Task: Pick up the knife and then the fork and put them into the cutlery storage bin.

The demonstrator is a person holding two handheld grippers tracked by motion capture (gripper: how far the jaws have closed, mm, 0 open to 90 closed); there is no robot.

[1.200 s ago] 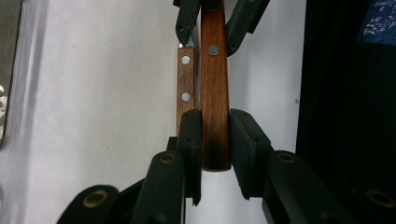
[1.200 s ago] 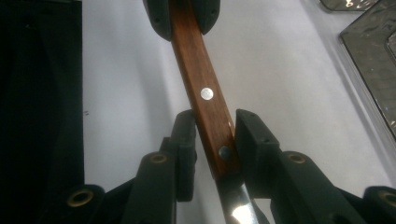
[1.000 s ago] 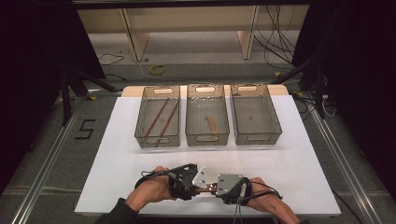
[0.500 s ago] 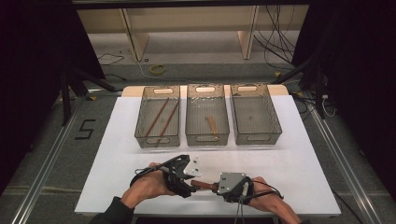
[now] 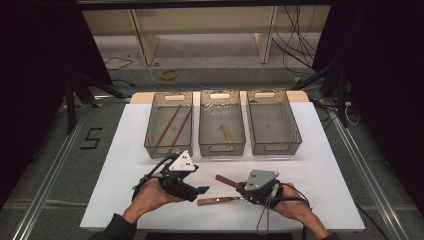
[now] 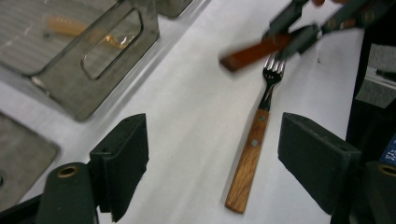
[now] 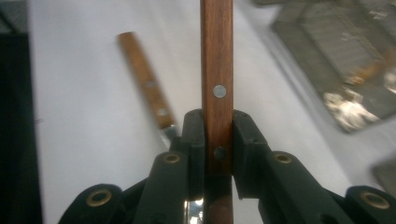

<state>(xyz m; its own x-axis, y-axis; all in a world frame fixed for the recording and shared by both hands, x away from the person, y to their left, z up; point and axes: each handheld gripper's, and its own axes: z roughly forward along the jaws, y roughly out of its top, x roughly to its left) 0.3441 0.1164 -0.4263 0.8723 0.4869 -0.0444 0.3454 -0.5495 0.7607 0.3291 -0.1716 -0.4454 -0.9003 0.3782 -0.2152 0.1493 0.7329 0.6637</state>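
The right tongs are clamped on a brown wooden-handled piece of cutlery, lifted over the white desk. The wooden-handled metal fork lies flat just right of the left tongs, which are wide apart, its handle pointing toward them.

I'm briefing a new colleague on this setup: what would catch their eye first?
Probably the right gripper, near the table's front edge, shut on a wooden-handled utensil. Beside it a fork lies on the white table, with the left gripper open toward it. Behind stand three mesh bins.
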